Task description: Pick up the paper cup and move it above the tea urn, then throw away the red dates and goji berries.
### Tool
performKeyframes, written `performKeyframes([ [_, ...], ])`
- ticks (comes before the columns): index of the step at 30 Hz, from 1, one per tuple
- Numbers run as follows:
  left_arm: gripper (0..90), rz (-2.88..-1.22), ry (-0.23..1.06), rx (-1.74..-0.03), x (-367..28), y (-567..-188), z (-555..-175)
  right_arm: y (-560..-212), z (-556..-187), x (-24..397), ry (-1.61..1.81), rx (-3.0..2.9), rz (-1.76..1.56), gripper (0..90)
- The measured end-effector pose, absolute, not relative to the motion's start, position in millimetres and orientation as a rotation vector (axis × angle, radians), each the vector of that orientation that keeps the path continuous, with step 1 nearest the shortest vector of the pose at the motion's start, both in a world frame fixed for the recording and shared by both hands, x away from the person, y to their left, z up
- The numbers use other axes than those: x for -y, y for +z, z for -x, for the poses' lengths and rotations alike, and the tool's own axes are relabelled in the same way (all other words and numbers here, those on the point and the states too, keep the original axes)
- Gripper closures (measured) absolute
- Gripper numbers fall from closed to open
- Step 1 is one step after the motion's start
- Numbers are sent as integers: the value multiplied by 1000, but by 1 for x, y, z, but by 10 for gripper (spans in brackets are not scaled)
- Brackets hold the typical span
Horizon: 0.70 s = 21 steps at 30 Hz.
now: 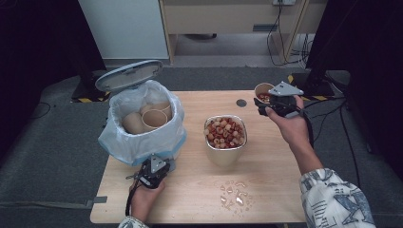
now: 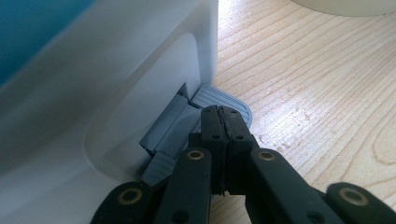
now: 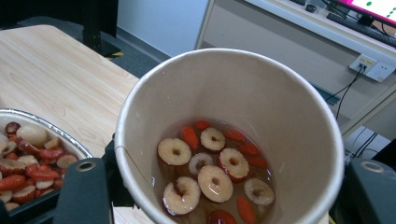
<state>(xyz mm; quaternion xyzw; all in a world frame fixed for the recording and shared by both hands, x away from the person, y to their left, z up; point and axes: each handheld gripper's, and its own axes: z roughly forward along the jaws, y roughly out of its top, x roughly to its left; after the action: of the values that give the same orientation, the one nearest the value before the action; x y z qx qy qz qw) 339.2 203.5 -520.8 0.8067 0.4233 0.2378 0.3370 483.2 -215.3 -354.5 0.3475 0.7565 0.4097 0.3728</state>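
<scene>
A paper cup (image 3: 233, 121) with sliced red dates and goji berries in liquid is held upright by my right gripper (image 3: 229, 196), which is shut on its sides. In the high view that cup (image 1: 263, 90) hangs over the table's far right corner, in front of my right gripper (image 1: 264, 105). My left gripper (image 2: 223, 113) is shut, with its tips resting on the grey foot pedal (image 2: 233, 101) at the base of the white bin (image 2: 116, 93). In the high view the left gripper (image 1: 154, 167) sits at the near side of the bin (image 1: 142, 137), whose lid (image 1: 129, 75) stands open.
Inside the bag-lined bin lie empty paper cups (image 1: 154, 118). A metal container (image 1: 225, 135) full of dates and berries stands mid-table. Drops of spilled liquid (image 1: 235, 194) lie near the front edge. A small dark hole (image 1: 241, 102) marks the far side of the wooden table (image 1: 275, 190).
</scene>
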Motion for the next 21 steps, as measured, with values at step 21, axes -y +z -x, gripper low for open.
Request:
performKeyframes([
  [21,883,-2097,620,-1107,-203,-521,-339,-332,-487,201,1039,-1934,-819,319],
])
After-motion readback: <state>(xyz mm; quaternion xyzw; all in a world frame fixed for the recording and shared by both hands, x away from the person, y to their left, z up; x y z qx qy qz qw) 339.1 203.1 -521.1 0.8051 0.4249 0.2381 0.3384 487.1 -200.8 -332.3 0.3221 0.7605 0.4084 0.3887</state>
